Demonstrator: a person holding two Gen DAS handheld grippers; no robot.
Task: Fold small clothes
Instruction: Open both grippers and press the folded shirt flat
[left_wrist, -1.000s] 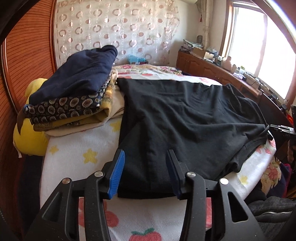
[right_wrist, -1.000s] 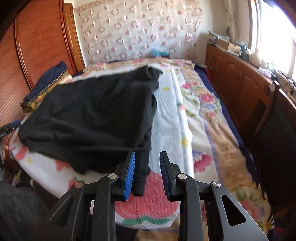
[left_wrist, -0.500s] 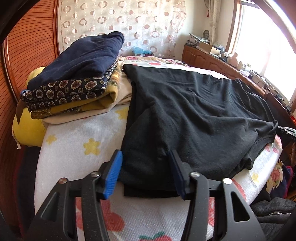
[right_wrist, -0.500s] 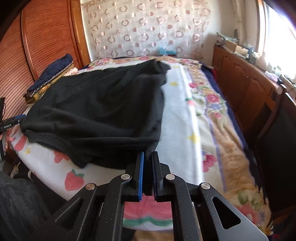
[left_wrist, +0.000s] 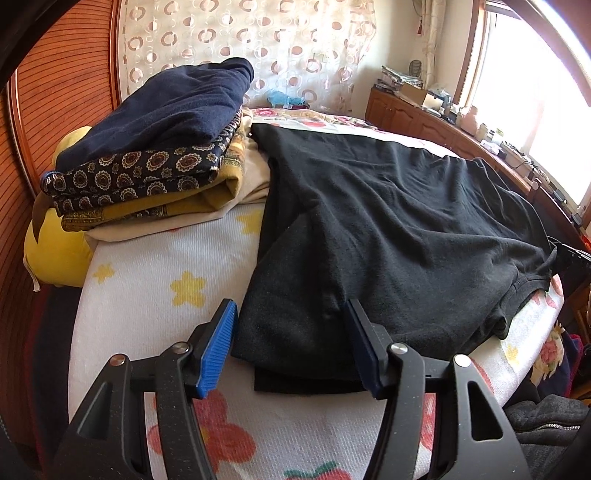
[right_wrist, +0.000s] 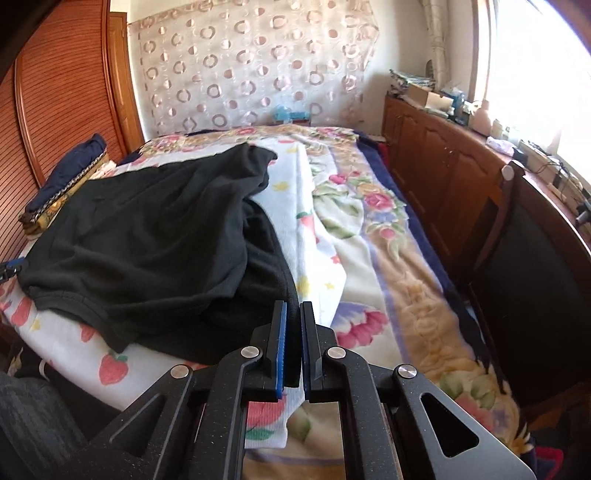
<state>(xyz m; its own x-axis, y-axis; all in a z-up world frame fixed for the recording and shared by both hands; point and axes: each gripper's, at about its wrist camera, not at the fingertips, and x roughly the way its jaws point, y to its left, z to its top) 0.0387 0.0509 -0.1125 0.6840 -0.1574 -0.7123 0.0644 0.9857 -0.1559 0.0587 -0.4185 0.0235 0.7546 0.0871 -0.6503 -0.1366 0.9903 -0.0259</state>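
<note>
A black garment (left_wrist: 388, 236) lies spread on the bed, partly folded over itself. In the left wrist view my left gripper (left_wrist: 291, 347) is open, its blue-padded fingers on either side of the garment's near corner. In the right wrist view the same garment (right_wrist: 147, 236) lies on the left half of the bed. My right gripper (right_wrist: 291, 347) is shut on the garment's near edge and has pulled it up into a ridge.
A stack of folded clothes (left_wrist: 155, 147) sits at the far left on a yellow cushion (left_wrist: 55, 254). The floral blanket (right_wrist: 388, 258) covers the bed. A wooden cabinet (right_wrist: 461, 177) and a dark chair (right_wrist: 535, 277) stand on the right.
My right gripper closed on the garment's edge and lifted it, bunching the cloth. My left gripper stayed open and moved forward around the garment's corner.
</note>
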